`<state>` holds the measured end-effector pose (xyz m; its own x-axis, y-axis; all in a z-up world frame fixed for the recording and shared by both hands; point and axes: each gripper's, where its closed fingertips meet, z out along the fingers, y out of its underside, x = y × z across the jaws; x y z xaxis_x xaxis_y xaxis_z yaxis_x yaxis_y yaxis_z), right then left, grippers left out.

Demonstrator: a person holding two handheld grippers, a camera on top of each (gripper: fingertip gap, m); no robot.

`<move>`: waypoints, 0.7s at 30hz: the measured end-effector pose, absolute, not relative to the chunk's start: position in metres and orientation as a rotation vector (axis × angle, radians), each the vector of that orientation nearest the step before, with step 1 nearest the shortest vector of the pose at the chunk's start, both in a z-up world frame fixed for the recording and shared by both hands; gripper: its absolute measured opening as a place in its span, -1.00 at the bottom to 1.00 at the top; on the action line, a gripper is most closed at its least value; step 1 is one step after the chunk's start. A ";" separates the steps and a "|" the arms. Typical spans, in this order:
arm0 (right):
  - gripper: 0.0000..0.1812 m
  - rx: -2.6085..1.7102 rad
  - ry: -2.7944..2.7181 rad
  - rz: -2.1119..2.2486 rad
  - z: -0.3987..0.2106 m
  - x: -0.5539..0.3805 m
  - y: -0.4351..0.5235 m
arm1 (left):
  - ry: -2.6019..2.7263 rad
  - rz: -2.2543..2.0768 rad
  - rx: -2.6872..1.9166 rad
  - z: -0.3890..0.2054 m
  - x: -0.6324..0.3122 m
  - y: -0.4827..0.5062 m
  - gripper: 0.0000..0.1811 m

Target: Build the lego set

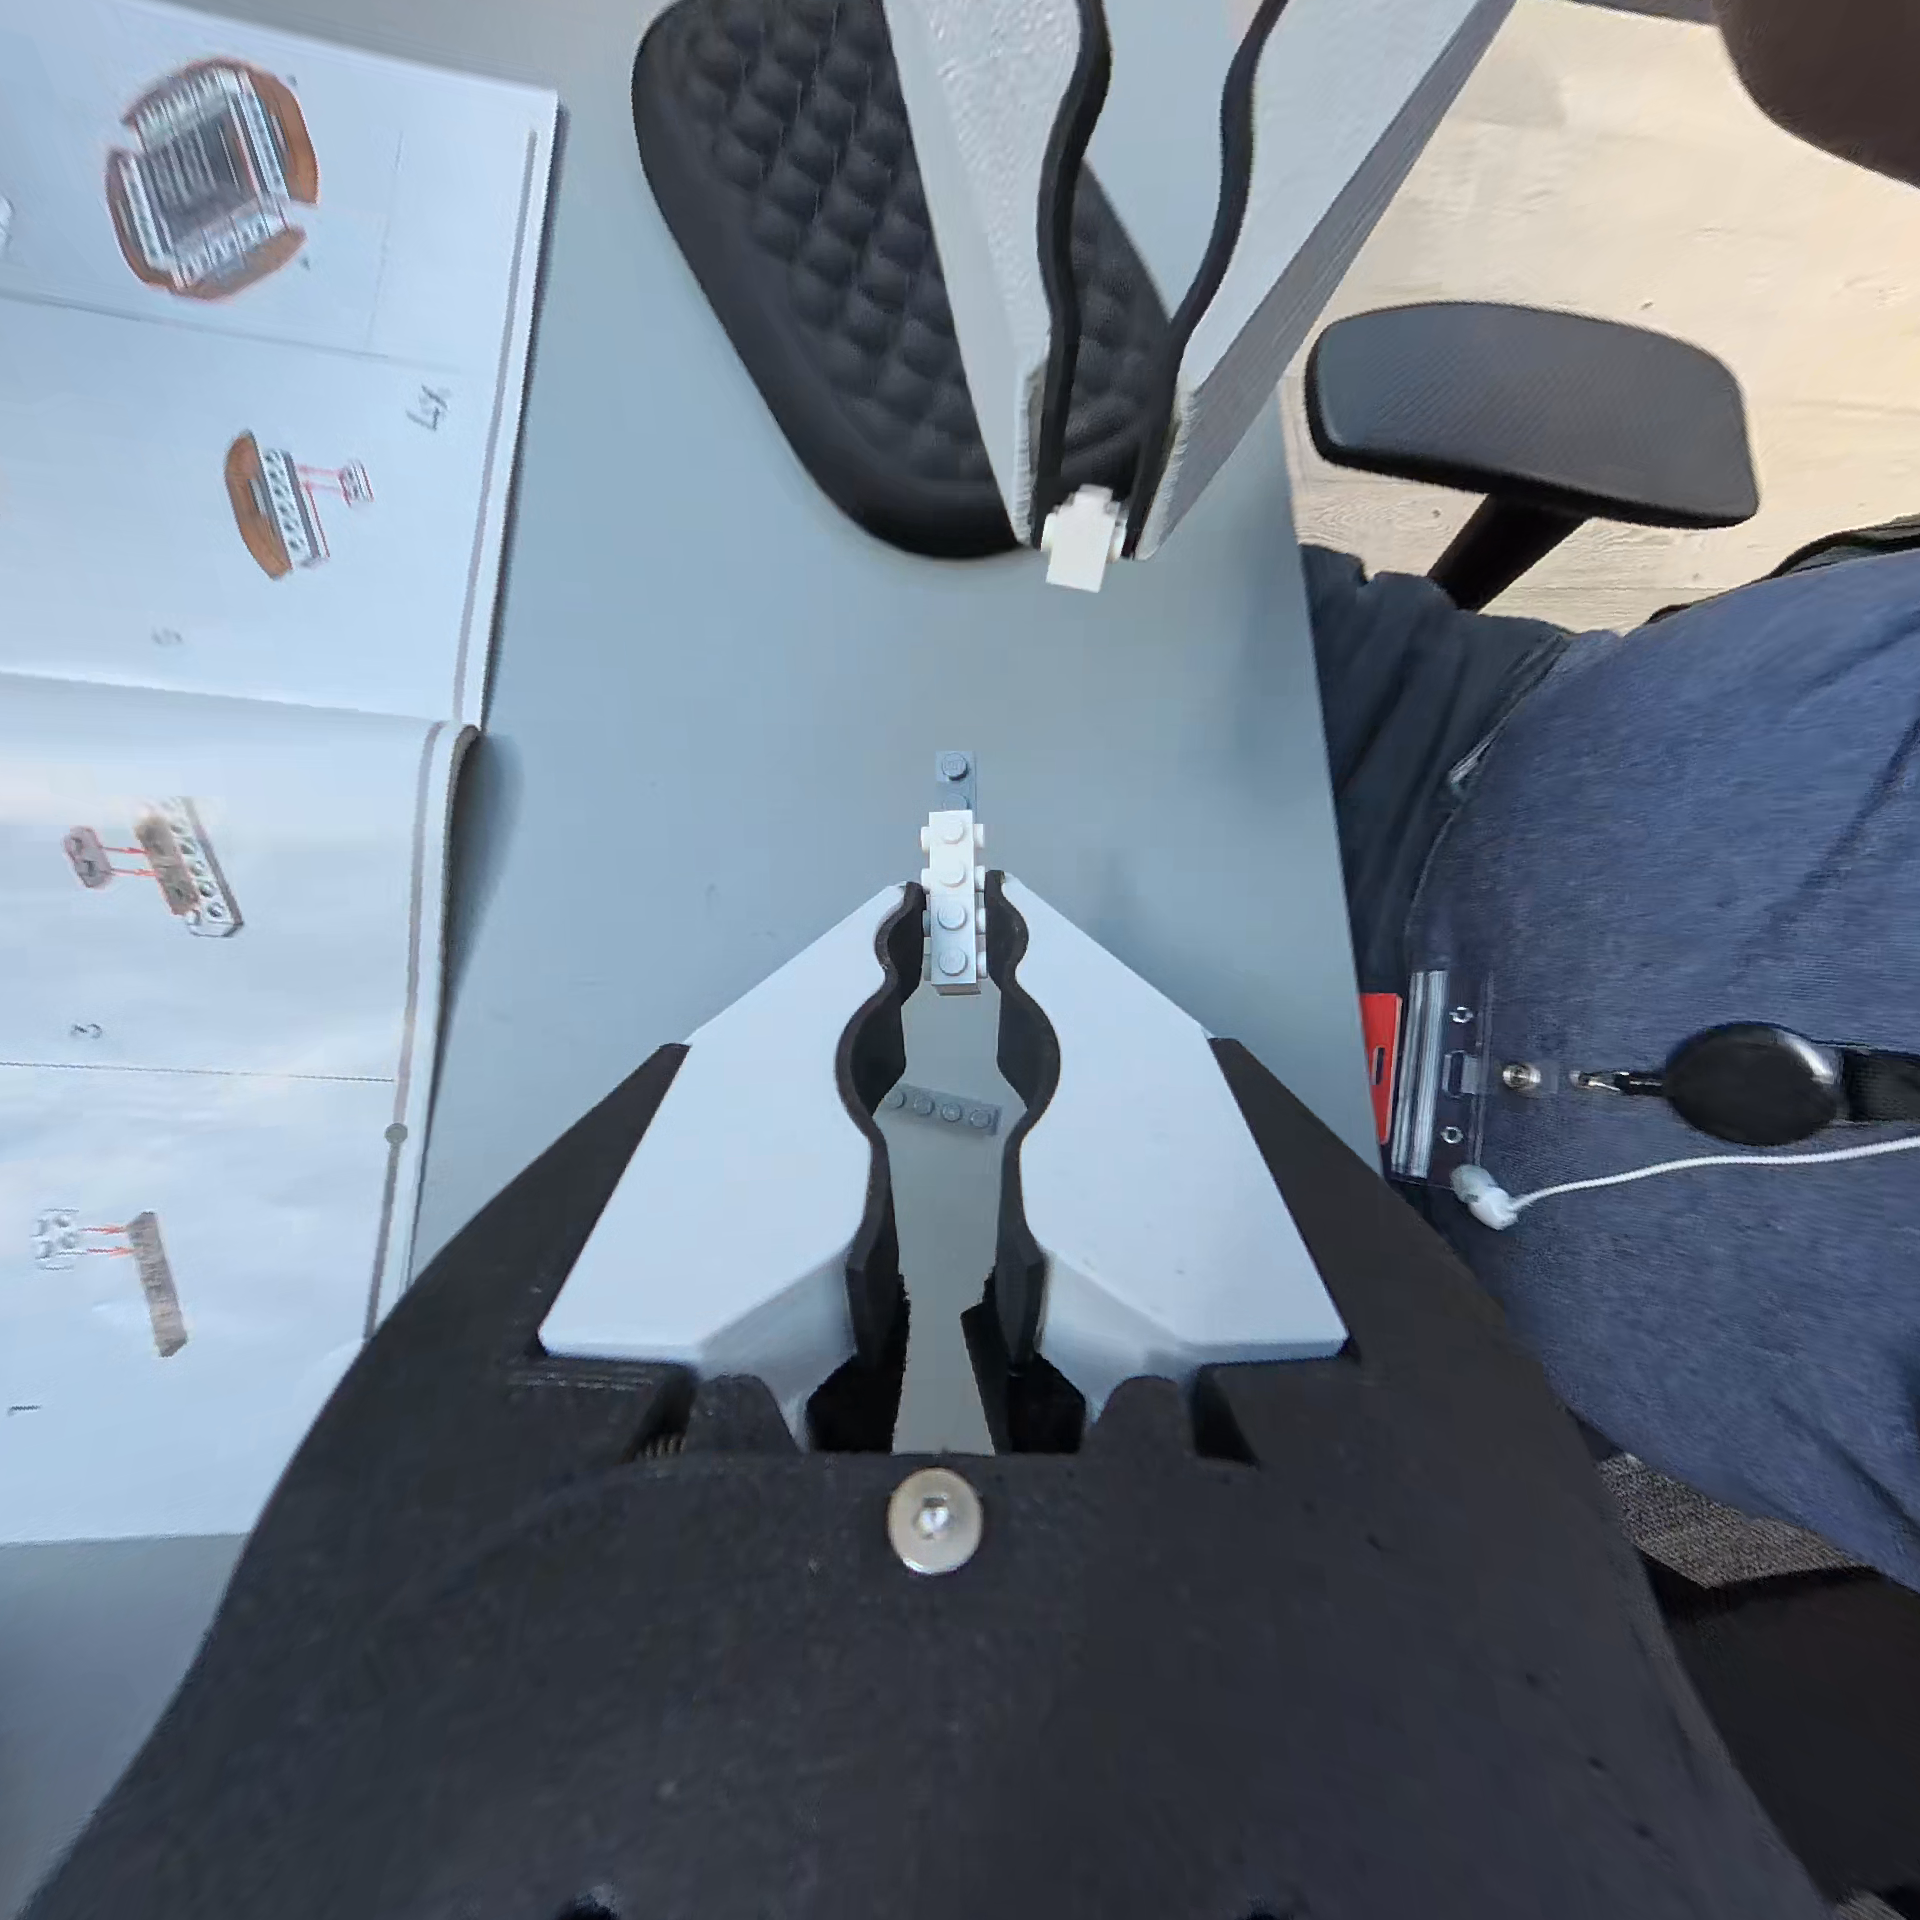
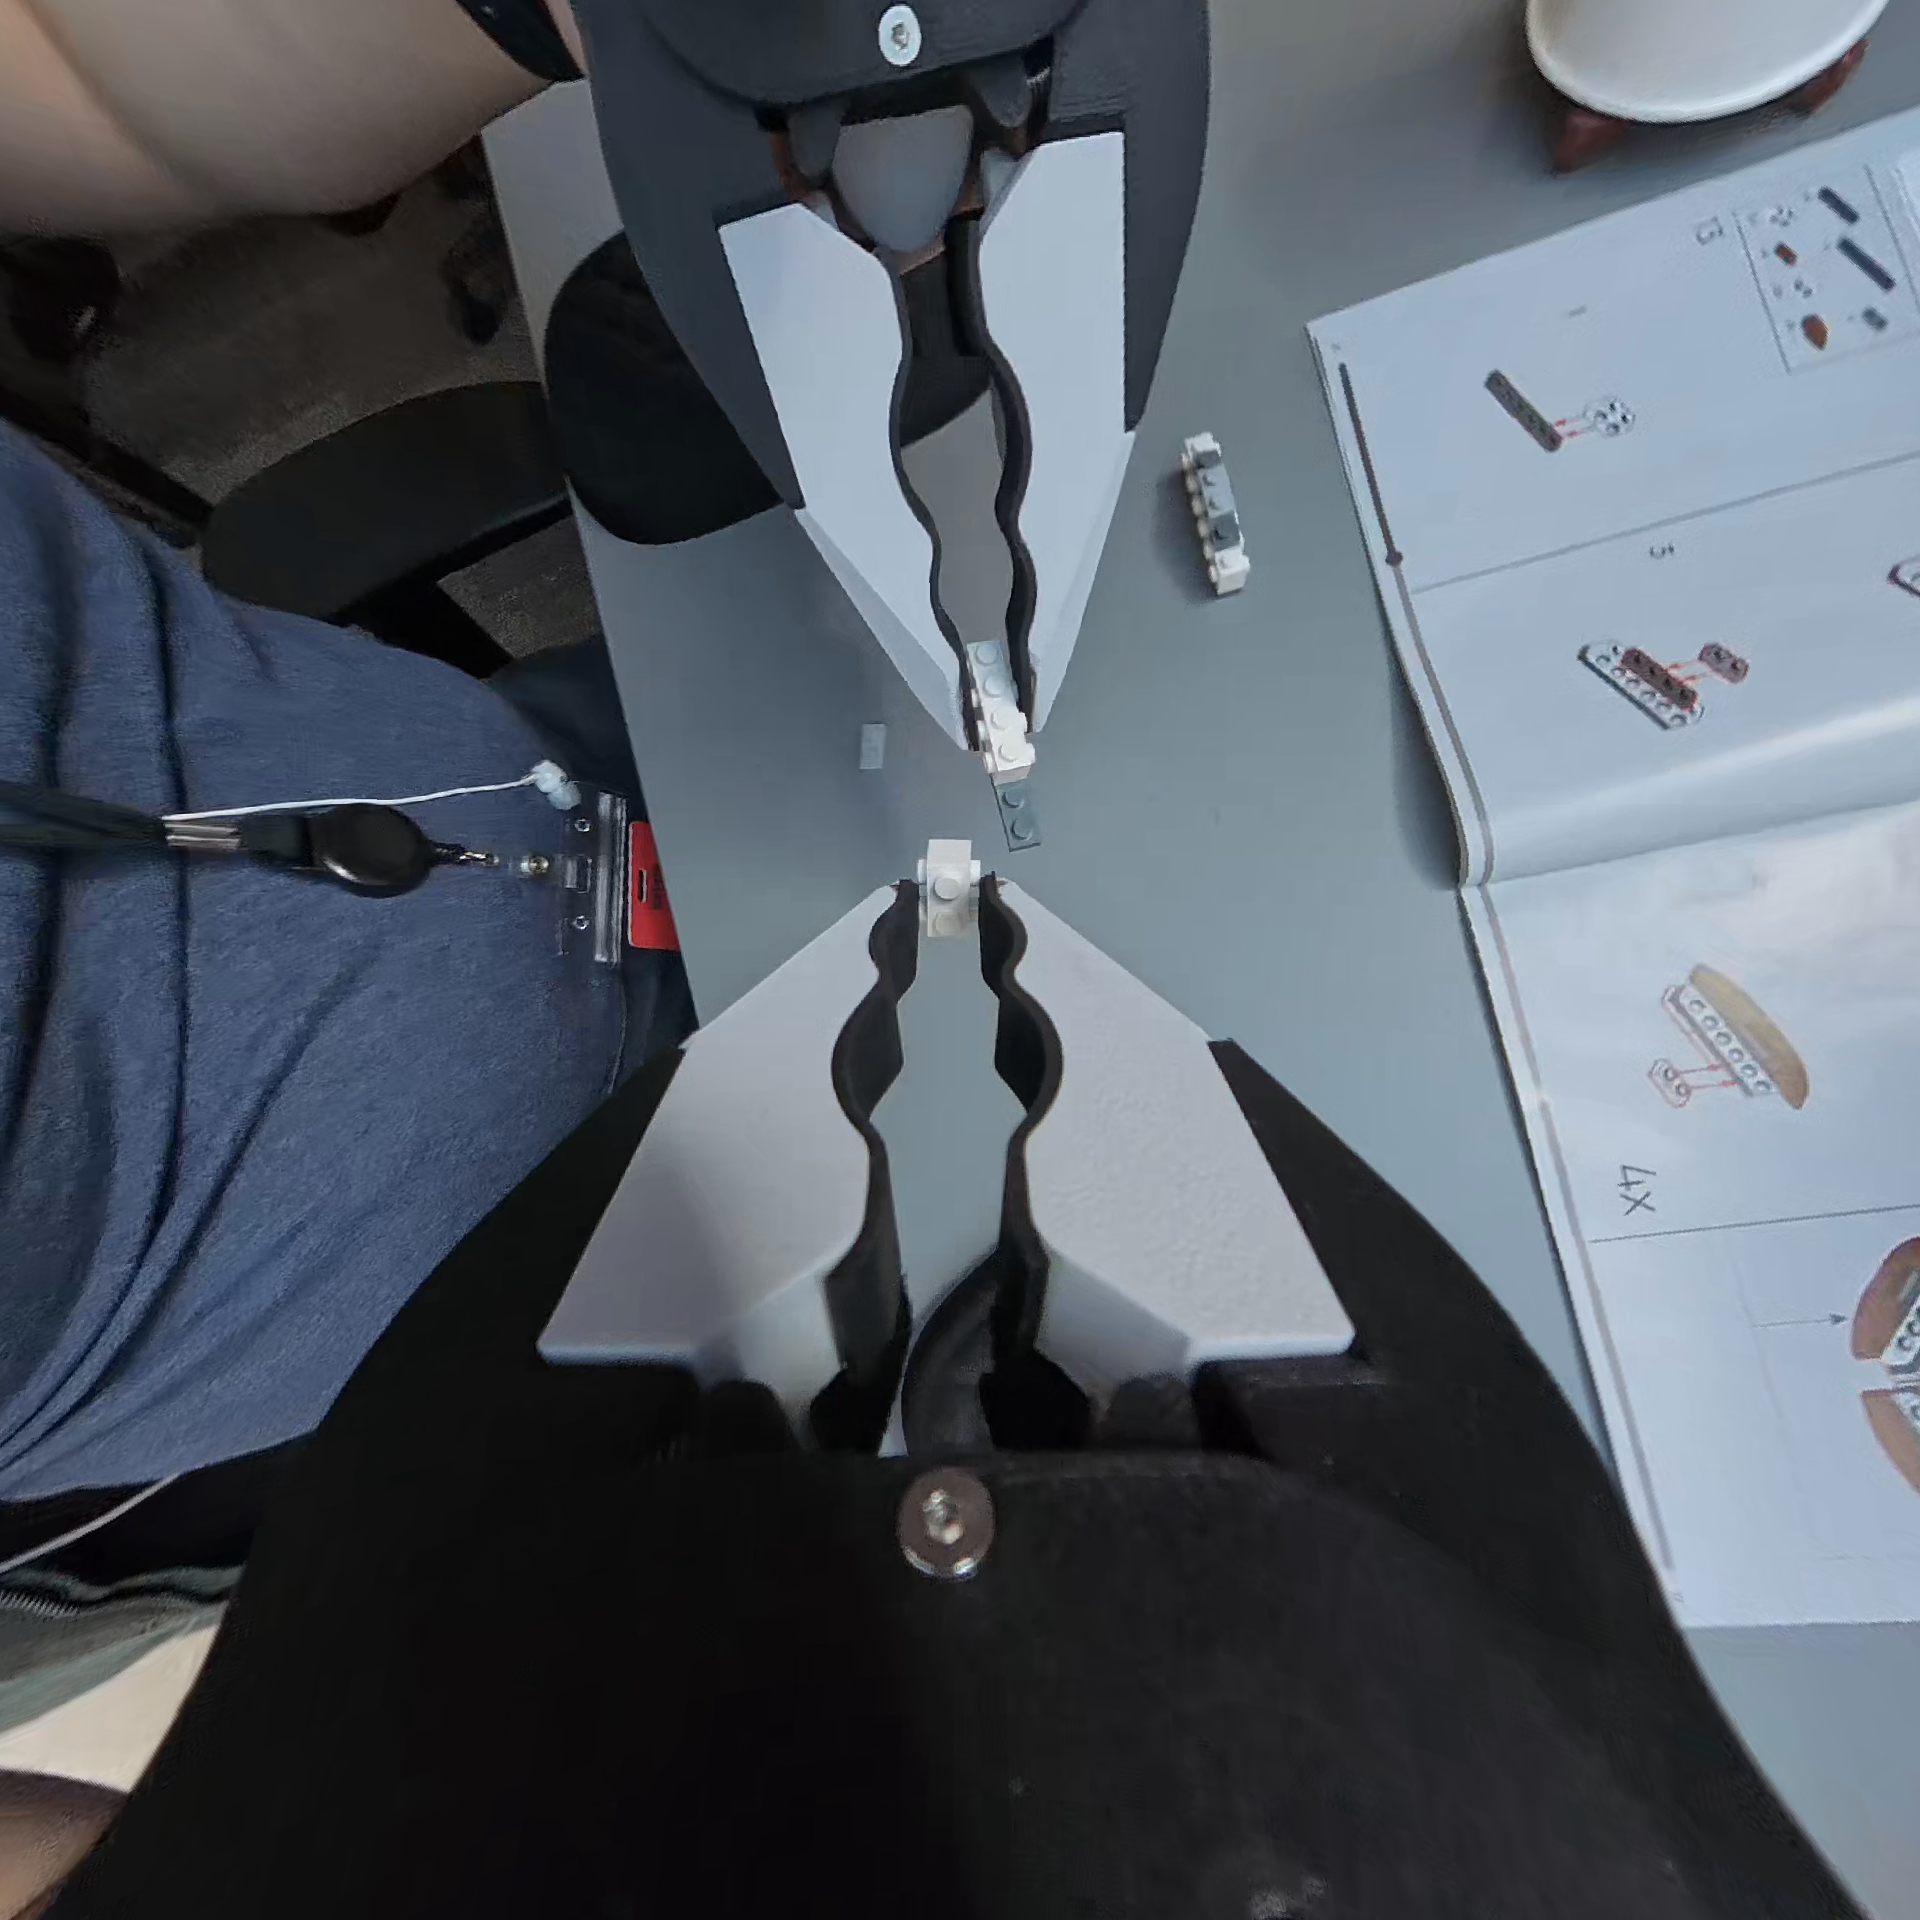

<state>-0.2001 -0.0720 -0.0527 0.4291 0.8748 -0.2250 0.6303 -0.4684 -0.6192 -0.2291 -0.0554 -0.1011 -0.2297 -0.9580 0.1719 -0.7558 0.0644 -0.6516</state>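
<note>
Bricks sit pinched in both my tools above the grey bench [image 1: 665, 790]. My left gripper [image 1: 954, 883] has its fingers [image 1: 904, 914] drawn nearly together on a light grey plate assembly [image 1: 956, 914], a studded strip with a white brick on its far end that juts out past the tips. Just beyond those tips a dark grey plate [image 1: 956, 774] lies on the bench, and a second small grey plate [image 1: 943, 1110] lies under the gap farther back between the fingers. My right gripper [image 2: 948, 883] is likewise closed down on a small white brick [image 2: 950, 888], held at the very tips with its studs showing. The two tools point at each other, tips near but apart, with the white brick not touching the assembly. Off to the side of my left fingers, in the right wrist view, a grey and white built piece [image 2: 1214, 514] rests alone on the bench. The open instruction booklet [image 2: 1662, 831] lies beyond that. Behind my right fingers lies a black padded wrist rest [image 1: 831, 260].
</note>
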 end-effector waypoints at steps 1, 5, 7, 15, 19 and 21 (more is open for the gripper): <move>-0.88 -2.222 -1.336 0.753 -0.035 -0.204 -0.073 | 2.044 -0.955 -1.702 -0.082 -0.230 -0.057 -0.90; -0.88 -2.157 -1.565 0.699 0.030 -0.214 -0.078 | 2.030 -1.044 -1.643 -0.005 -0.236 -0.071 -0.90; -0.88 -2.125 -1.662 0.631 0.058 -0.221 -0.083 | 2.003 -1.076 -1.615 0.030 -0.239 -0.077 -0.90; -0.88 -2.119 -1.830 0.347 0.117 -0.234 -0.098 | 1.967 -1.018 -1.493 0.110 -0.256 -0.097 -0.90; -0.88 -2.123 -1.846 0.279 0.127 -0.241 -0.103 | 1.983 -0.914 -1.448 0.123 -0.261 -0.102 -0.90; -0.88 -2.123 -1.844 0.289 0.130 -0.244 -0.105 | 1.991 -0.891 -1.434 0.126 -0.262 -0.106 -0.90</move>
<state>-0.2443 -0.1054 0.1301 0.1495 0.9874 0.0522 0.9242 -0.1208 -0.3623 -0.2621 -0.1063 0.1256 -0.3002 -0.9531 -0.0374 -0.6072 0.2212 -0.7632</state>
